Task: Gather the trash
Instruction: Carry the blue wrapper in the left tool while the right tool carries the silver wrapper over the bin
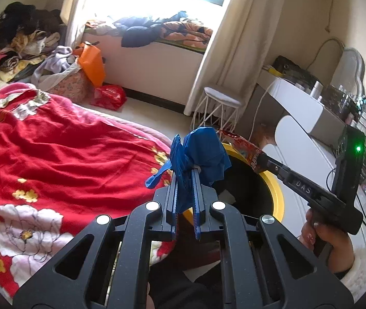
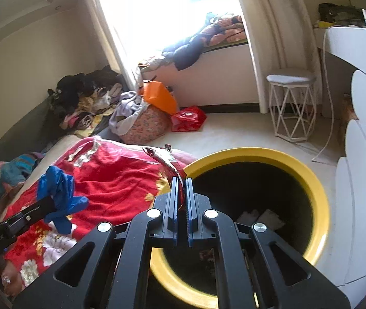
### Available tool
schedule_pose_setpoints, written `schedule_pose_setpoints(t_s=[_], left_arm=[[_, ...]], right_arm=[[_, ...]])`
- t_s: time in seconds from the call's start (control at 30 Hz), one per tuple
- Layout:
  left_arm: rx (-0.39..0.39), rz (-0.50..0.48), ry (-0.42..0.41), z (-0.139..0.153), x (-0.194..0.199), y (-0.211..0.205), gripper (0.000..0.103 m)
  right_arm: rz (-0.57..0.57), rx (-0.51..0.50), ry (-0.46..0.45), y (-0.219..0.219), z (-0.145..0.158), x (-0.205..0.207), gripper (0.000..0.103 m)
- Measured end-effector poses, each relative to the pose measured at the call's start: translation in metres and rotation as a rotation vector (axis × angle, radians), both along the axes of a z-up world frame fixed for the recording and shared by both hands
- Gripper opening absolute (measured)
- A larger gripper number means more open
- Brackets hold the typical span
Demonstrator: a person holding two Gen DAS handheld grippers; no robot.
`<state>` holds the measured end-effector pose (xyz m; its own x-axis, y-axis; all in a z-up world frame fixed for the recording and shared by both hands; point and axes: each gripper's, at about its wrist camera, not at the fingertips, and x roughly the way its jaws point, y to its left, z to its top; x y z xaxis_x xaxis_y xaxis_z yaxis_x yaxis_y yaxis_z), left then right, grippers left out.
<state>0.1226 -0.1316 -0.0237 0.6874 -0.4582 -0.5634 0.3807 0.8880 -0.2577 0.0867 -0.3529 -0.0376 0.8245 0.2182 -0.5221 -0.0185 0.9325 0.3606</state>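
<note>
Right wrist: right gripper (image 2: 182, 180) clamps red wrapper (image 2: 167, 161) above bin (image 2: 319, 195).

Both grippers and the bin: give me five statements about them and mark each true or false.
1. The left gripper is shut on a blue glove. True.
2. The right gripper is open and holds nothing. False: it is shut on a red snack wrapper.
3. The trash bin has a yellow rim. True.
4. The bin holds nothing. False: white crumpled paper lies at its bottom.
5. The blanket on the bed is green. False: it is red with flowers.
</note>
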Motion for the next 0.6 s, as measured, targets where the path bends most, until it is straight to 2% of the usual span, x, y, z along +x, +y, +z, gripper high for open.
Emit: schedule_pose_setpoints(t_s=[0.6], left_arm=[[0.035,-0.094,0.021,-0.018,0.008,-0.05,0.006]], right_arm=[[-0.159,0.002,0.058,-0.046,-0.023,0.001,0.005]])
